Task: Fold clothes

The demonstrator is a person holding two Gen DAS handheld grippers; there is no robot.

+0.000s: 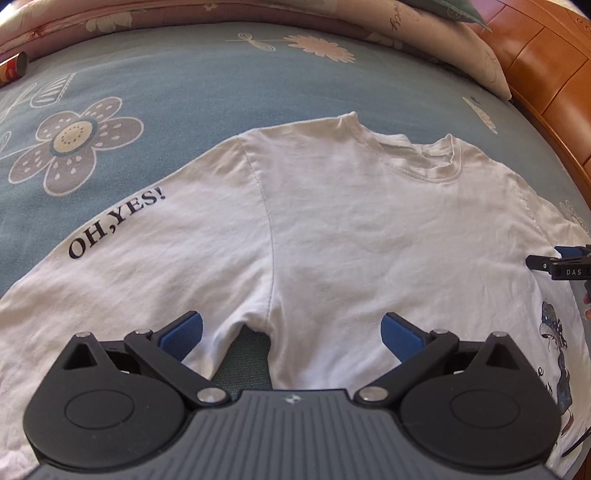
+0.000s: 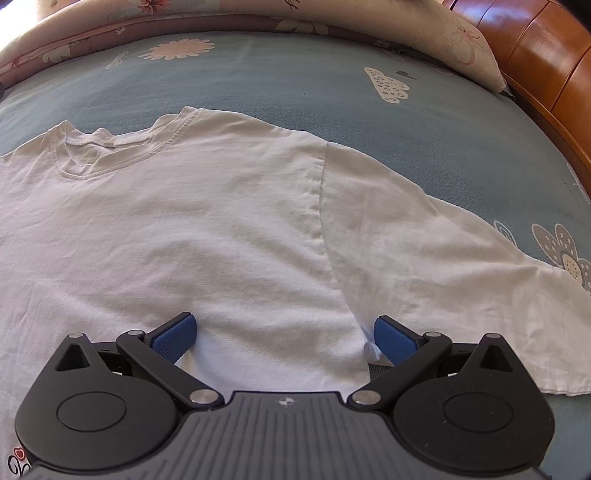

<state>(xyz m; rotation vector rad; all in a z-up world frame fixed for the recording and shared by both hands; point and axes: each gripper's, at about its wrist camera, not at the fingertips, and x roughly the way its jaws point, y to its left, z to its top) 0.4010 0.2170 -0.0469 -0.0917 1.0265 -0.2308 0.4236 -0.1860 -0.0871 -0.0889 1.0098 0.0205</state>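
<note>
A white T-shirt lies flat on the bed, collar away from me. Its left sleeve carries the black words "OH,YES!". My left gripper is open just above the left armpit, blue pads on either side of it, with nothing between them. In the right wrist view the same T-shirt spreads out with its plain right sleeve to the right. My right gripper is open over the right armpit seam. The right gripper's tip also shows at the left wrist view's right edge.
The shirt rests on a blue bed sheet printed with flowers. A rolled quilt and a pillow line the far side. A wooden bed frame curves along the right. A small cylindrical can lies at the far left.
</note>
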